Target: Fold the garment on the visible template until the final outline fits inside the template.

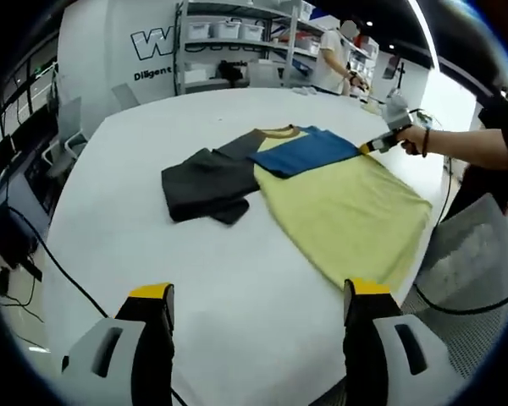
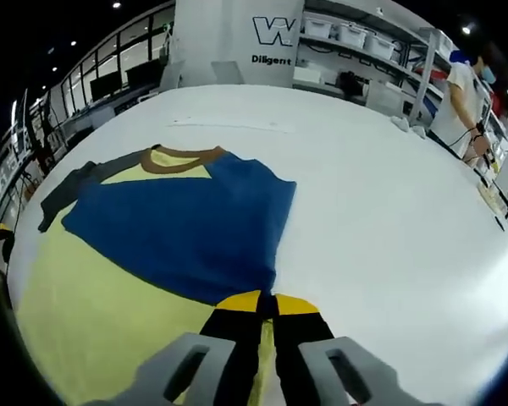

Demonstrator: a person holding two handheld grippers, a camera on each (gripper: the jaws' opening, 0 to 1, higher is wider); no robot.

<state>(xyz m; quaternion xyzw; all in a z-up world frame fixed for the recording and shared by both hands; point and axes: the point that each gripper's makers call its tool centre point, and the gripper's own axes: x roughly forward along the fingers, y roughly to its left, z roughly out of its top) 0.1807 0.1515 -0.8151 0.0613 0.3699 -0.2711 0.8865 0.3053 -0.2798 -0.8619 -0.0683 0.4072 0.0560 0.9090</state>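
A T-shirt with a yellow body, a brown collar, a blue sleeve and a dark grey sleeve lies flat on the white table. The blue sleeve is folded across the chest. My right gripper is shut on that sleeve's near edge, where it meets the yellow body. In the left gripper view, the right gripper is at the shirt's far right, held by a hand. My left gripper hovers wide open above bare table, short of the shirt's hem.
The table's right edge runs close past the shirt, with cables hanging below it. Cables and chairs line the left side. Shelves with bins stand behind the table. A person stands at the far right.
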